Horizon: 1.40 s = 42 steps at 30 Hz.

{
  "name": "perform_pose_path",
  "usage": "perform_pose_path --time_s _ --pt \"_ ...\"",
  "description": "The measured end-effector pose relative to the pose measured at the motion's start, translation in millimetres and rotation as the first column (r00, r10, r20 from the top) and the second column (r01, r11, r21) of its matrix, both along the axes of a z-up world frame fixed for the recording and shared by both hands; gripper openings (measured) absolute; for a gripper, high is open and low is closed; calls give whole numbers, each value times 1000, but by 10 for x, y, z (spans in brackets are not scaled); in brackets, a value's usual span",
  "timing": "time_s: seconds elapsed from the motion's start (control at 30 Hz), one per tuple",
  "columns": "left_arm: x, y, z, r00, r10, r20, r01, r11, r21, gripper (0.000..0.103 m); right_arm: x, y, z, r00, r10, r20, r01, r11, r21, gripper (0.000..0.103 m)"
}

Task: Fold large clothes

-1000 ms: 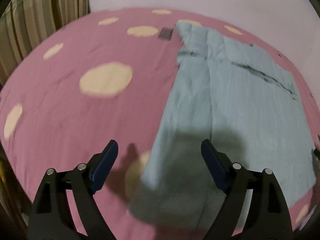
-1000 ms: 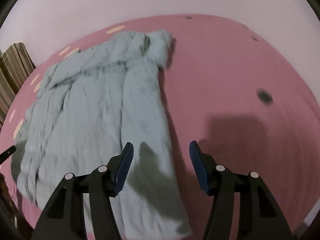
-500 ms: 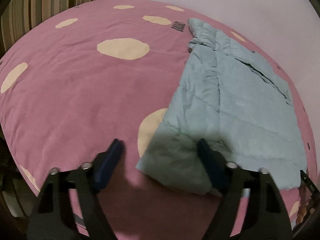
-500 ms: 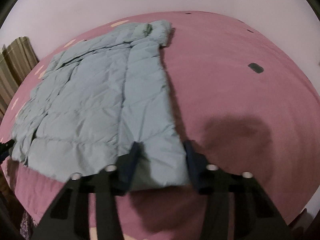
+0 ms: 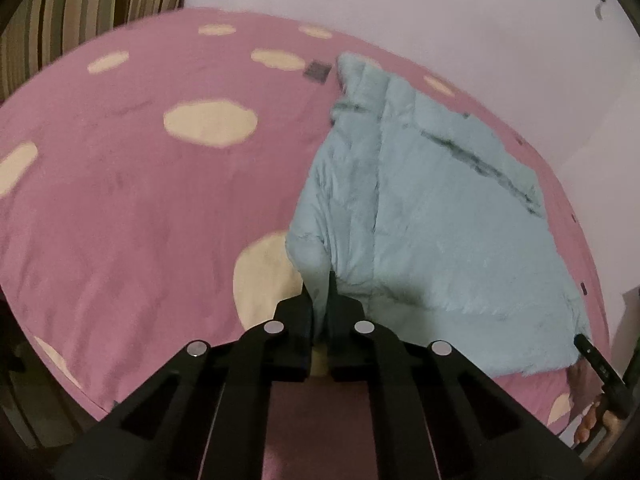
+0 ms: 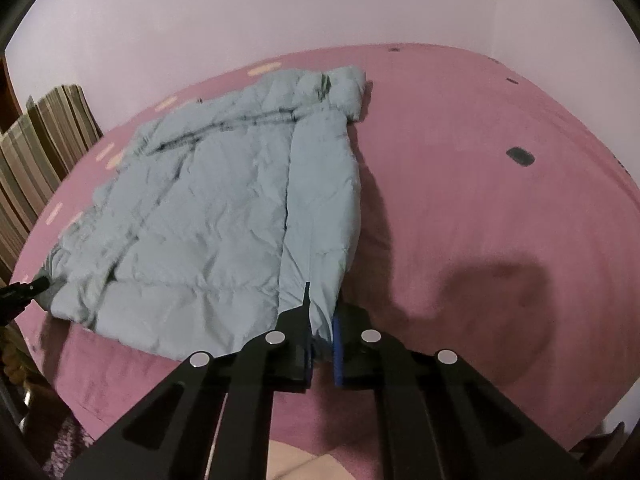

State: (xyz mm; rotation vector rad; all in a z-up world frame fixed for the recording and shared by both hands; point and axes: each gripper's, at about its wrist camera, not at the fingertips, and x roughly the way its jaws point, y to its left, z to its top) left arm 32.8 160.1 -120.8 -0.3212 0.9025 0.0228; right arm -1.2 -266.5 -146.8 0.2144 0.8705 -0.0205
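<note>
A pale blue quilted jacket (image 5: 432, 216) (image 6: 208, 208) lies spread on a pink bed cover (image 5: 132, 200) (image 6: 480, 200), its collar at the far end. My left gripper (image 5: 320, 292) is shut on the jacket's near left hem corner, which bunches up between the black fingers. My right gripper (image 6: 320, 312) is shut on the near right hem corner, the fabric pinched between its blue pads. In the left wrist view the right gripper's tip (image 5: 596, 356) shows at the lower right edge. The left gripper's tip (image 6: 24, 288) shows at the left edge of the right wrist view.
Cream oval spots (image 5: 210, 122) pattern the pink cover left of the jacket. A striped cushion or curtain (image 5: 92, 12) (image 6: 44, 152) stands at the back left. A plain pale wall (image 6: 280, 12) rises behind the bed. A small dark patch (image 6: 520, 156) lies on the cover at the right.
Both grippers came down to the jacket's near hem and closed on it, each at one corner. The left corner now lifts and bunches up.
</note>
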Motion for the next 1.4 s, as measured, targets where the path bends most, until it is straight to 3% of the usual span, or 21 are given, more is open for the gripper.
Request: perform_pose_path --time_s 0.33,0.57,0.87,1.1,1.23,1.4 --pt "305 -136 626 992 -2 126 -3 999 41 4 207 -72 429 996 -7 92 2 999 46 6" --pt "959 -184 783 989 13 149 -20 999 45 4 773 -126 711 990 -30 139 21 998 64 6" --pt "2084 -218 648 993 40 107 -48 996 71 4 1908 -243 726 991 -65 117 56 995 76 6" --pt "2898 -344 255 999 37 30 -41 991 129 4 2710 -260 403 996 -87 35 85 994 62 6" --pt "3186 -378 -114 999 32 -43 -25 988 156 4 2989 -256 92 995 -89 -40 91 994 53 6" --pt "3276 -398 -183 999 19 -33 -12 984 177 9 3074 -244 -10 995 -80 -56 82 996 43 8"
